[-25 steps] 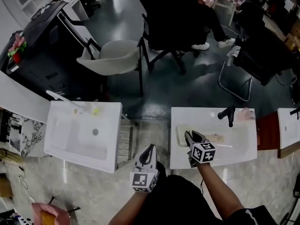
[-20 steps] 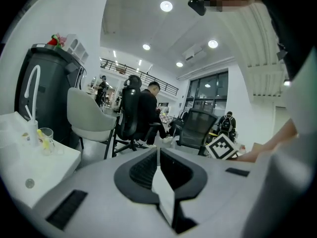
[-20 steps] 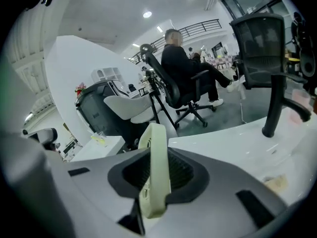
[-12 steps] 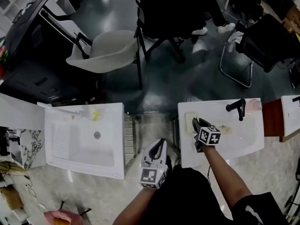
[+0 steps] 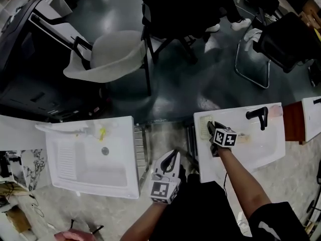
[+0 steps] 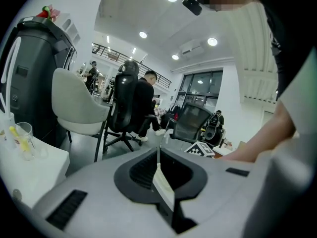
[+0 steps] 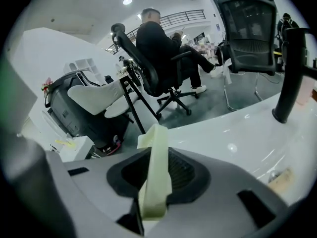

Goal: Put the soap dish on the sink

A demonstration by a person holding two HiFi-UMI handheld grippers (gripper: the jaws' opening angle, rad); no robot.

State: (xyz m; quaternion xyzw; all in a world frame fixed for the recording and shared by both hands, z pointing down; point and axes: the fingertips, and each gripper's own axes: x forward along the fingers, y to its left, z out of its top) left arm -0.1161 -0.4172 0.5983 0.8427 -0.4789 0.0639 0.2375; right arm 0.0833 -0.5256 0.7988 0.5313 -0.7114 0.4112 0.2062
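Placement nearly complete. Right claw (image 5: pixel 212 130) carries soap dish (image 7: pixel 156 167) edge-on at the far left corner of the sink (image 5: pixel 261 147), jaws opening around it. Outstanding: release, dish lying flat. Left claw (image 5: pixel 169 160) closed, empty, left of sink.

Black top (image 5: pixel 200 212); short right sleeve (image 5: pixel 268 224), white mark.

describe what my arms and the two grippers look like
Both the left hand-held gripper and the right hand-held gripper are light grey wedge-shaped shells with black ribbed recesses around the jaws, each carrying a cube of black-and-white square markers. The person wears a black short-sleeved top; forearms are bare. No cables show.
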